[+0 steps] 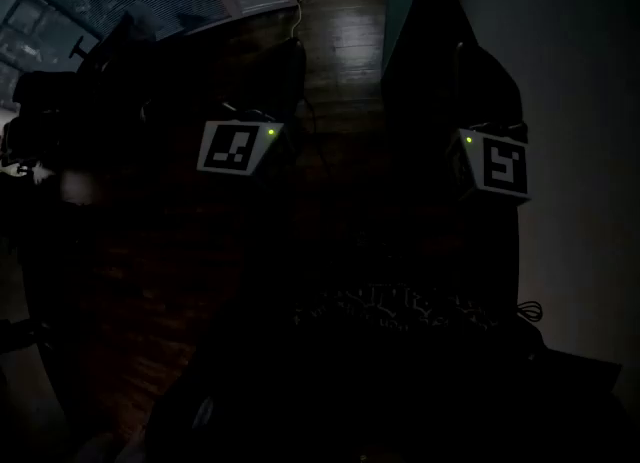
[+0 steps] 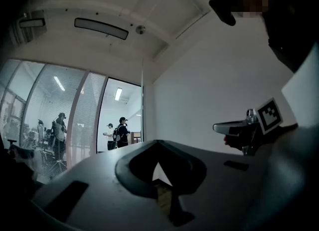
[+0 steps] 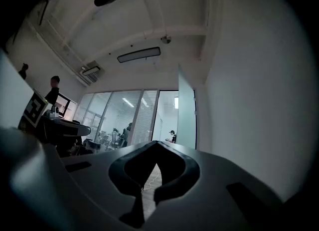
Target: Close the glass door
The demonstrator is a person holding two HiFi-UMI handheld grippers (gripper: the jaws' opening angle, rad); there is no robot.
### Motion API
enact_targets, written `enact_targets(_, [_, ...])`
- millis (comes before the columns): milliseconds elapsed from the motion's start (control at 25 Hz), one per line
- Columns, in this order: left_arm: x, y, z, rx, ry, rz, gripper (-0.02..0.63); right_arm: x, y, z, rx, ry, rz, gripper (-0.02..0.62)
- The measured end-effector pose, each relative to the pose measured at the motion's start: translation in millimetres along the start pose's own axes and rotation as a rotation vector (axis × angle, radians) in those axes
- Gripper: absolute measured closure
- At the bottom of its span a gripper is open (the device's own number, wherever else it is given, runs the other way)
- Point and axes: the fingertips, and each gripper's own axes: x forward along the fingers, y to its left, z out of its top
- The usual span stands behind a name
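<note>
A: What are the grippers doing?

B: The right gripper (image 3: 156, 144) is clenched, tips together, with nothing between them. The left gripper (image 2: 158, 144) looks the same, and empty too. Both are well apart from the glass door (image 3: 186, 111), which stands swung open at the doorway (image 3: 167, 117), beside the right-hand wall (image 3: 249, 100).

A: How will it handle?

B: Likely heavy, stiff, smooth and slippery, so pinching bare glass is a poor bet. I'd push or hook at a handle or the free edge, though I can't make out a handle from here.
</note>
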Motion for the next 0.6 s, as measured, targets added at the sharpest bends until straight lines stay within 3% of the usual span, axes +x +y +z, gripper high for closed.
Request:
enact_targets(320, [7,2,20,0.023,-0.059,-0.004,0.604,-1,-3,8,-0.011,-0.03,-0.007,0.593])
enact_targets(600, [8,0,21,0.019,-0.06,-0.01,0.604,0,-4,8,-0.01,-0.024,-0.01,0.592])
